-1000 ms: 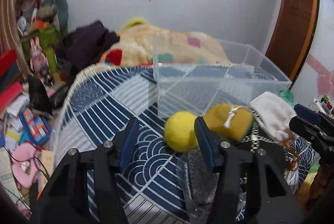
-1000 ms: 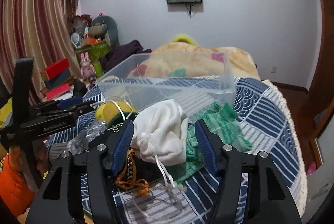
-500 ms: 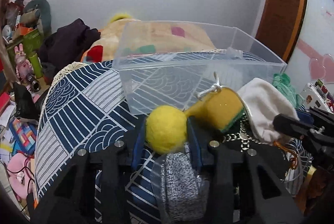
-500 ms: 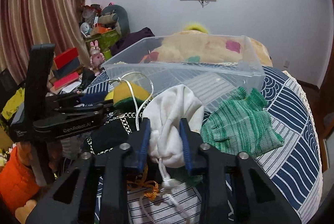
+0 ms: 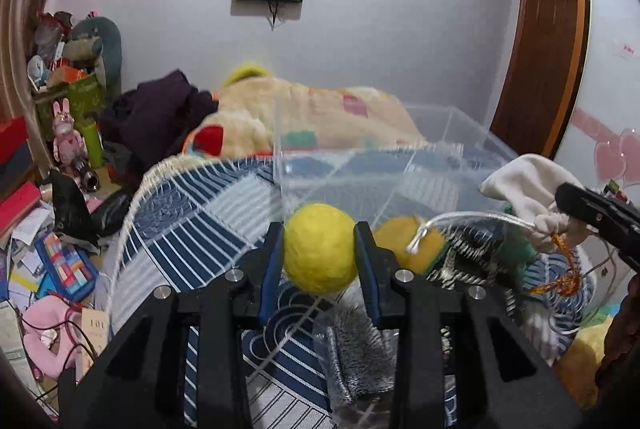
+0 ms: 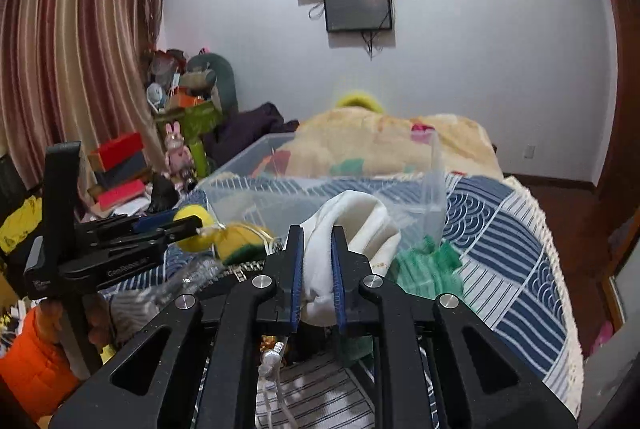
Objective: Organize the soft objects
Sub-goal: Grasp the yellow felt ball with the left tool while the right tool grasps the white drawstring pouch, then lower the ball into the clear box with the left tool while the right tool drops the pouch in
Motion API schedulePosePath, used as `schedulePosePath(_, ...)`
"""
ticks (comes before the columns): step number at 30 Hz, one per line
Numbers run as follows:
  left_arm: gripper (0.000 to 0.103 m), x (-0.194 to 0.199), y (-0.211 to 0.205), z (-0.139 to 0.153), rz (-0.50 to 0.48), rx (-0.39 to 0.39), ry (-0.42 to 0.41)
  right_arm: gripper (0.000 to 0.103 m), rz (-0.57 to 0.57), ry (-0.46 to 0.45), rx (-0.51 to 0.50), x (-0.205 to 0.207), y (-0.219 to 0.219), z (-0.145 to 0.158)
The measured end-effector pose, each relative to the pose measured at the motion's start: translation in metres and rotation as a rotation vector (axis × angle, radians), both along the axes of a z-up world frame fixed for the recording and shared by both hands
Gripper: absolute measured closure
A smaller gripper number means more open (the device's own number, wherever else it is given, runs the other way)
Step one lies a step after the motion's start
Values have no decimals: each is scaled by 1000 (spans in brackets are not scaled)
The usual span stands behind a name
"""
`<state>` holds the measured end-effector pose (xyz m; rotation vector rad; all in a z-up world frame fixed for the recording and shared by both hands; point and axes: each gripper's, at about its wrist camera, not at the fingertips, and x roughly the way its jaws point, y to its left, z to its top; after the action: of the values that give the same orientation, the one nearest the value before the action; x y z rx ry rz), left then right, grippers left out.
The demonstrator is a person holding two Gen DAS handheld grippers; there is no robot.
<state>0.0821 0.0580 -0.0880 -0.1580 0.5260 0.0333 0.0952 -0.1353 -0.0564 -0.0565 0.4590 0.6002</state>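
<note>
My left gripper (image 5: 319,249) is shut on a yellow fuzzy ball (image 5: 319,248) and holds it above the quilt, just before the clear plastic bin (image 5: 384,165). It also shows in the right wrist view (image 6: 188,223) with the ball (image 6: 194,219). My right gripper (image 6: 317,261) is shut on a white drawstring pouch (image 6: 352,225), lifted in front of the bin (image 6: 320,185). The pouch also shows at the right of the left wrist view (image 5: 528,185). A yellow-green sponge (image 5: 412,245) lies on the quilt.
A green knitted cloth (image 6: 428,265), a grey fuzzy item in plastic (image 5: 360,345) and a black patterned piece (image 5: 472,253) lie on the blue-white quilt (image 6: 500,229). A beige blanket (image 5: 312,117) lies behind the bin. Clutter covers the floor at left (image 5: 48,261).
Both grippers closed, the left on the yellow ball and the right on the white pouch, and both have lifted their objects up toward the bin.
</note>
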Motion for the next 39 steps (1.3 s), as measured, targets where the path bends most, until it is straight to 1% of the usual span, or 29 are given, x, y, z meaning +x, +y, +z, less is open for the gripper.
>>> schedulePosePath(5, 68, -6, 1, 23, -16, 12, -51, 92, -4, -52, 13, 1, 1, 18)
schedulePosePath(8, 68, -1, 0, 33, -20, 36, -73, 92, -18, -92, 31, 7, 1, 31)
schedulePosePath(12, 68, 13, 2, 47, -48, 16, -90, 92, -24, -133, 46, 19, 5, 45)
schedulePosePath(15, 68, 25, 1, 56, -52, 44, -92, 92, -29, -149, 56, 33, 10, 56)
schedulePosePath(18, 68, 39, 3, 59, -67, 52, -77, 92, -28, -141, 54, 48, 17, 60)
schedulePosePath(21, 68, 54, 4, 59, -76, 57, -55, 92, -44, -136, 15, 60, 28, 56)
schedulePosePath(28, 68, 94, 6, 44, -122, 17, 43, 92, -65, -73, -78, 88, 45, 26)
schedulePosePath(30, 68, 104, 2, 38, -134, 25, 71, 92, -60, -37, -100, 97, 47, 19)
schedulePosePath(34, 68, 123, -7, 24, -147, 56, 143, 92, -65, 68, -146, 118, 48, 2)
schedulePosePath(37, 68, 131, -12, 16, -163, 81, 166, 92, -61, 121, -190, 123, 49, -7)
schedulePosePath(39, 68, 133, -14, 12, -175, 81, 170, 91, -53, 151, -204, 128, 49, -10)
